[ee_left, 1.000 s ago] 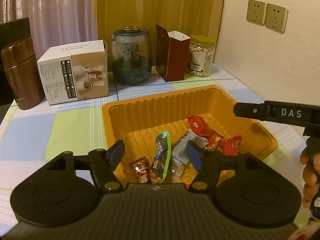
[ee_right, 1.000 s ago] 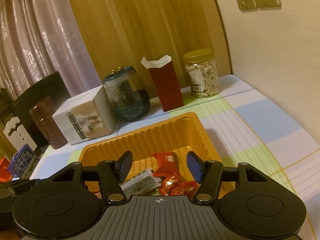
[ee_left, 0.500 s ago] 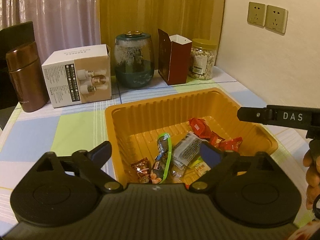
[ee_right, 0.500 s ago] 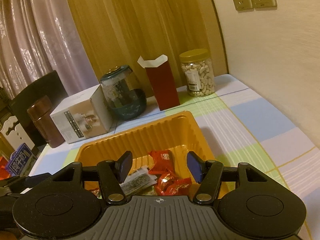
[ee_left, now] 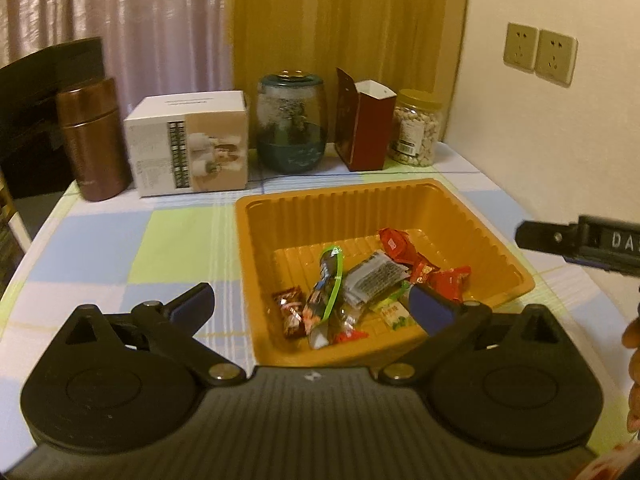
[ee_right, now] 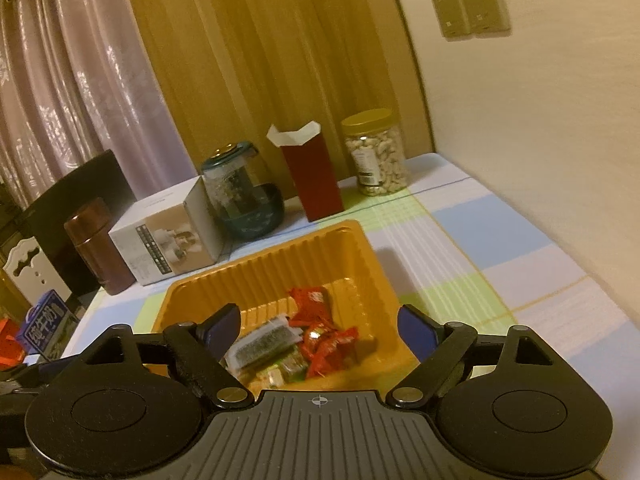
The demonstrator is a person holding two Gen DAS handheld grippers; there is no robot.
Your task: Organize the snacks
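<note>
**Holding both grippers spread above the snack tray**

You are holding the left gripper (ee_left: 310, 304) just short of the orange ribbed tray (ee_left: 256, 264), and its jaws have just been opening; they are now standing spread wide with nothing pinched between them. Ahead of its fingertips, the wrapped snacks are lying loose on the tray floor: a green-edged packet (ee_left: 326, 292) nearest the middle, a small brown candy (ee_left: 289, 310) to its left, a grey printed sachet (ee_left: 372, 278) to its right, and the red wrappers (ee_left: 420, 258) beyond that. The tip of your right gripper is showing at the right edge of this view, with your fingers (ee_left: 633, 368) below it.

You are keeping the right gripper (ee_right: 318, 322) over the near rim of the same tray (ee_right: 360, 248). Its jaws have also just been opening and are gaping apart, gripping nothing. Between and below them, the grey sachet (ee_right: 262, 344) and red wrappers (ee_right: 316, 308) are resting in the tray.

Beyond the tray, a brown flask (ee_left: 94, 140), a white carton (ee_left: 190, 148), a glass jar (ee_left: 291, 122), a dark red box (ee_left: 364, 124) and a nut jar (ee_left: 416, 128) are standing in a row.
</note>
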